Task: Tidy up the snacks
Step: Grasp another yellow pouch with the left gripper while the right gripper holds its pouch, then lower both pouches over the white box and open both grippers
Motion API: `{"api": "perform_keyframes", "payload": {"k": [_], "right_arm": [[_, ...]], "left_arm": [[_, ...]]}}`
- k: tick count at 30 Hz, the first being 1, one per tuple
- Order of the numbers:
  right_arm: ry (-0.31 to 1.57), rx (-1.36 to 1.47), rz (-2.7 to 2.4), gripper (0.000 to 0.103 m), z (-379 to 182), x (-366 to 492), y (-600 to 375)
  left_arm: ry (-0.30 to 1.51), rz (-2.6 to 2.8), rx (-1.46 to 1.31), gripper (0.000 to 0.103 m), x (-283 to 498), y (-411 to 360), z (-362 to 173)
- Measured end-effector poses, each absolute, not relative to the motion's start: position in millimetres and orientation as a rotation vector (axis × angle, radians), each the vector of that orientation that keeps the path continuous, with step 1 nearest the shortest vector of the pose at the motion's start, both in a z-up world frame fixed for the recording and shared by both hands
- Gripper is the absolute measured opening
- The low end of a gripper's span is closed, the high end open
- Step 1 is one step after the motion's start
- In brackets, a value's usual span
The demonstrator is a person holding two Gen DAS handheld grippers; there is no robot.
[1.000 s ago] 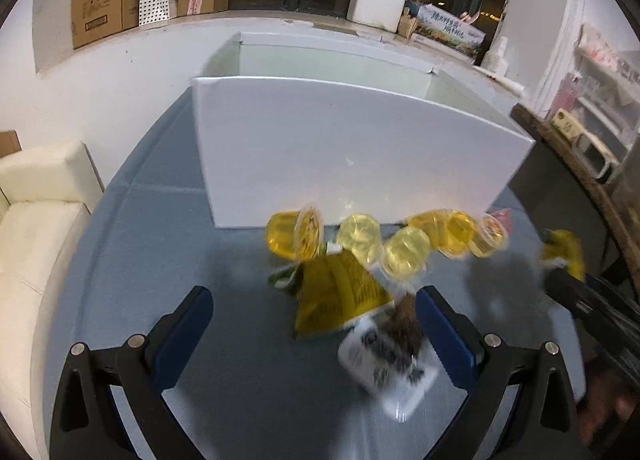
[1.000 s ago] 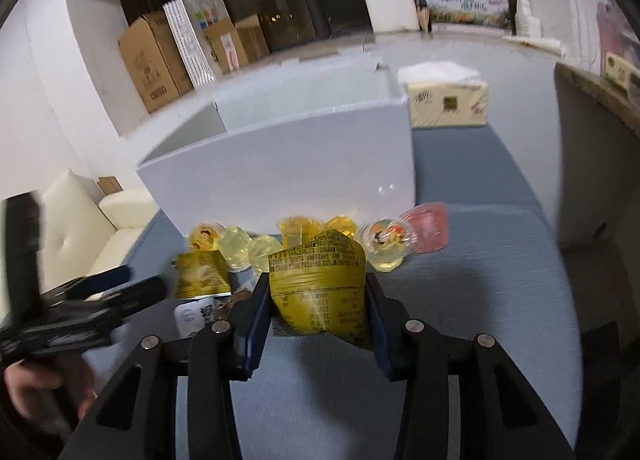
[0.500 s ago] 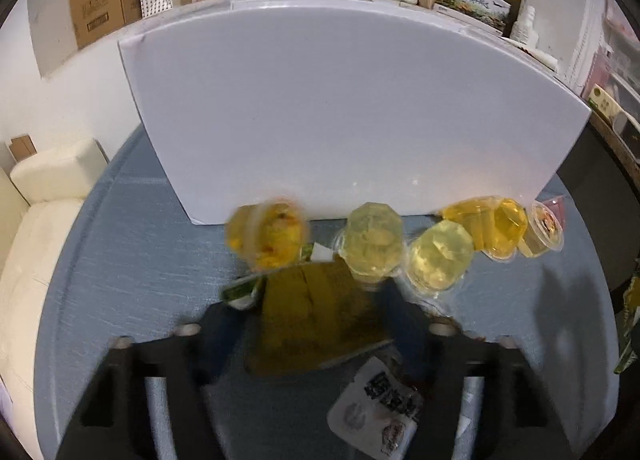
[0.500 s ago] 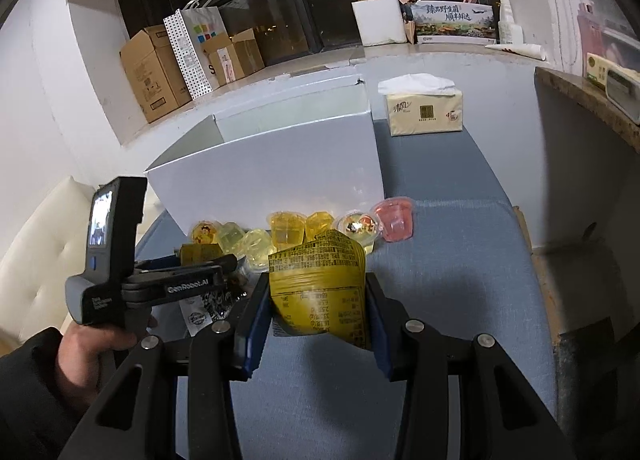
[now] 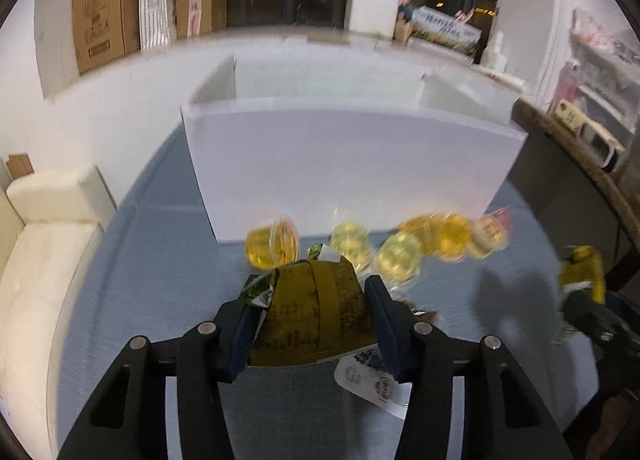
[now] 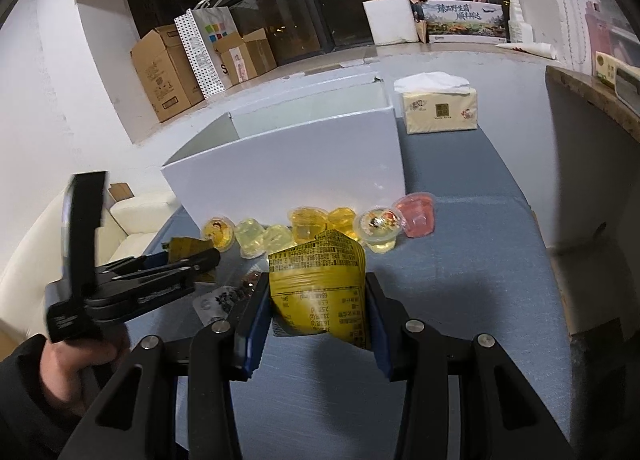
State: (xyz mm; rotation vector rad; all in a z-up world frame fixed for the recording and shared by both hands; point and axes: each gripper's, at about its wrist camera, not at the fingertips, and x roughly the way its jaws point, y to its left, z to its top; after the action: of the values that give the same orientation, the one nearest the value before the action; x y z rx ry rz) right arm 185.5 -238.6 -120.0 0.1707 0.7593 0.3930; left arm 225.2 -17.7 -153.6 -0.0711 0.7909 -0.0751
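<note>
On the blue-grey table [image 6: 460,260], jelly cups [image 6: 306,223] line the white box [image 6: 288,175] — each gripper grips a yellow packet: left gripper [image 5: 312,316] closing on the dark-yellow packet [image 5: 316,316], right gripper [image 6: 316,308] clamped on the yellow packet [image 6: 320,284].

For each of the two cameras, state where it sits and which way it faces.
Left wrist: on the left gripper, looking down along its fingers at the white box and jelly cups; its jaws are closing on a yellow snack packet.
Right wrist: on the right gripper, facing the same box, clamping another yellow packet; the person's left hand shows.
Shared: box, jelly cups, blue tabletop, each other's gripper.
</note>
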Motion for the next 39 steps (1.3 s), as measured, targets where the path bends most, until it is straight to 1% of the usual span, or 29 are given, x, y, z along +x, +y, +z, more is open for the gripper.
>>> {"api": "perform_keyframes", "payload": {"k": [4, 10, 13, 18, 24, 26, 27, 28, 30, 31, 32, 39], "right_arm": [[0.732, 0.154, 0.404, 0.047, -105.8, 193.3, -231.0], [0.675, 0.123, 0.409, 0.047, -75.2, 230.2, -216.6], [0.645, 0.118, 0.404, 0.047, -58.2, 257.3, -208.9], [0.621, 0.09, 0.394, 0.047, -40.6, 298.7, -194.2], [0.652, 0.086, 0.368, 0.047, -47.3, 337.7, -187.0], [0.669, 0.087, 0.36, 0.047, -52.9, 346.1, -187.3], [0.682, 0.09, 0.354, 0.048, -57.2, 351.0, -188.1], [0.693, 0.093, 0.35, 0.053, -60.8, 354.8, -188.8], [0.715, 0.1, 0.338, 0.07, -67.2, 360.7, -191.3], [0.72, 0.108, 0.331, 0.089, -69.7, 362.9, -193.5], [0.717, 0.115, 0.324, 0.097, -70.4, 363.5, -195.5], [0.695, 0.145, 0.342, 0.097, -64.3, 354.4, -205.1]], "left_arm": [[0.713, -0.107, -0.059, 0.056, 221.5, -12.0, -114.3], [0.632, -0.125, -0.049, 0.057, 257.9, -2.3, -65.3], [0.597, -0.125, -0.032, 0.057, 277.4, 2.7, -49.7], [0.591, -0.126, -0.023, 0.057, 307.6, 10.5, -45.6], [0.611, -0.123, -0.015, 0.057, 338.1, 16.0, -55.8], [0.625, -0.126, -0.017, 0.059, 347.0, 18.0, -61.6], [0.631, -0.117, -0.014, 0.066, 350.0, 18.5, -64.0], [0.635, -0.103, -0.009, 0.083, 352.2, 18.8, -66.9], [0.625, -0.109, -0.013, 0.101, 353.4, 20.6, -71.0], [0.62, -0.11, -0.01, 0.103, 352.0, 20.8, -72.4], [0.623, -0.11, -0.003, 0.103, 351.7, 21.0, -73.4], [0.657, -0.131, -0.002, 0.103, 343.8, 18.3, -75.1]]}}
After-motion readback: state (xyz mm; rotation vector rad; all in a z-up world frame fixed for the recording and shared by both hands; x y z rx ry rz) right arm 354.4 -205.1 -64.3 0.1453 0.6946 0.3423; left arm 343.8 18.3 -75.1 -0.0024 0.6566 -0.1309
